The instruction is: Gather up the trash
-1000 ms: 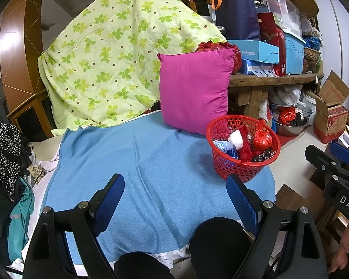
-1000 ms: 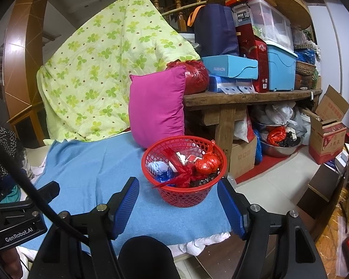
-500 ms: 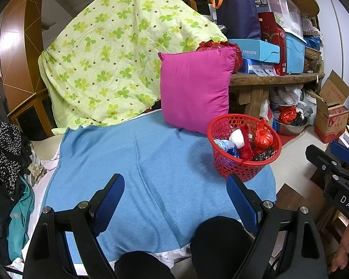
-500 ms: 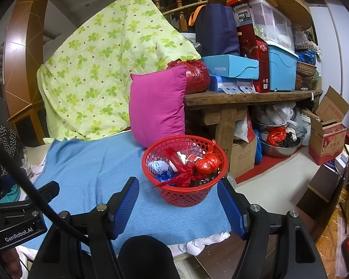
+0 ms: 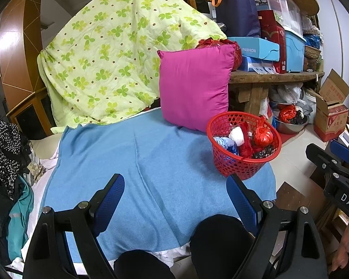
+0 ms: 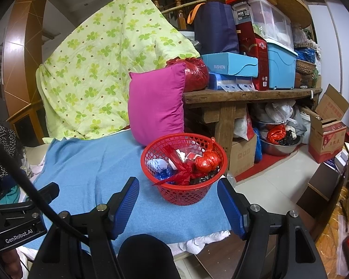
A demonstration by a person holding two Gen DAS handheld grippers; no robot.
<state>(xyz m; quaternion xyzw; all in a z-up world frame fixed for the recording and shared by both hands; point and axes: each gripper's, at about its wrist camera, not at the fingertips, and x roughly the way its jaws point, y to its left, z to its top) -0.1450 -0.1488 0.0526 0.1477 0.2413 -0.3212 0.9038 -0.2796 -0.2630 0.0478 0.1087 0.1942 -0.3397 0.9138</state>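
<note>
A red plastic basket (image 5: pixel 230 162) (image 6: pixel 186 193) stands on the blue blanket (image 5: pixel 151 162) (image 6: pixel 88 162) near its right front corner. Inside lie crumpled bits of trash: a knotted red bag (image 5: pixel 263 137) (image 6: pixel 207 159), white and blue wads, something black. My left gripper (image 5: pixel 175 197) hovers open above the blanket's front edge, nothing between its blue pads; the basket is ahead to its right. My right gripper (image 6: pixel 178 204) is open too, with the basket just beyond its fingertips. Each gripper shows at the edge of the other's view.
A magenta pillow (image 5: pixel 193 88) leans upright behind the basket, against a green clover quilt (image 5: pixel 109 58). A wooden bench (image 6: pixel 244 95) stacked with boxes stands right; bowls, bags and cartons crowd the floor under and beside it. Clothes (image 5: pixel 4 153) pile at the left.
</note>
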